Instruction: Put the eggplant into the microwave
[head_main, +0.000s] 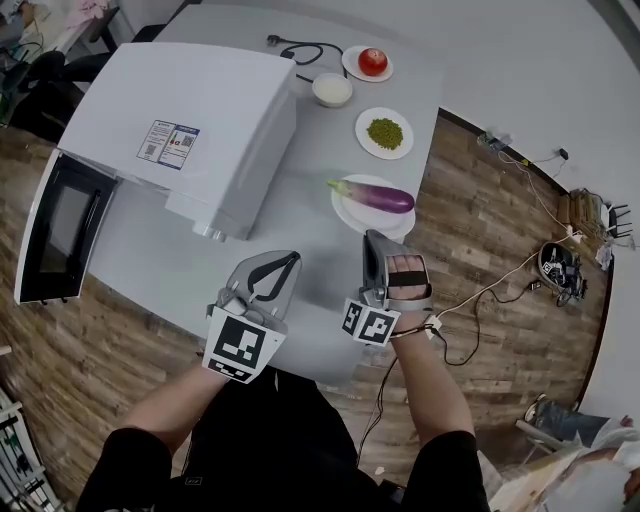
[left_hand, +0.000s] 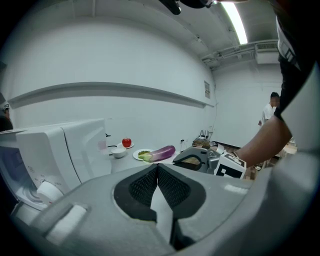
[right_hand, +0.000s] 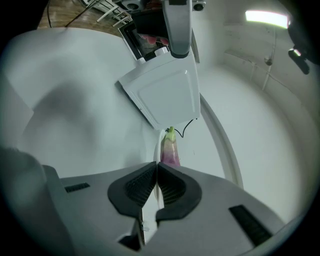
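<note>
Left fingers: the fingers (left_hand: 142, 187) of the left gripper (head_main: 290, 260) are meeting at their tips and closing on nothing.
Right fingers: the fingers (right_hand: 137, 190) of the right gripper (head_main: 373, 238) are likewise pressing together and gripping nothing. The eggplant (right_hand: 170, 150) is showing just past their tips, apart from them.
Left hand: it is holding its gripper over the near part of the table (head_main: 190, 265). The gripper is pointing toward 1 o'clock in the head view and tipping slightly down, with its marker cube (head_main: 243, 345) facing the person.
Right hand: it is holding its gripper at the left one's 3 o'clock, rolled onto its side and pointing toward 12 o'clock. Its marker cube (head_main: 370, 322) is sitting at the wrist end.
Grippers: two, side by side and not touching.
Eggplant: one, purple with a green stem end. It is lying across a white plate (head_main: 345, 215) at 12 o'clock from the right gripper, outside the microwave (head_main: 190, 120).
Microwave: one, white, standing at 11 o'clock from the left gripper, with its door (head_main: 55, 225) hanging open at its 8 o'clock corner.
Plates: three are running along the table's right edge. Nearest is the eggplant's, next is one (head_main: 362, 140) carrying green food (head_main: 384, 133), and farthest is one (head_main: 350, 68) carrying a tomato (head_main: 373, 61).
Bowl: one, white (head_main: 332, 89), sitting between the microwave and the far plates.
Cord: one, black (head_main: 305, 48), lying at the table's far end.
</note>
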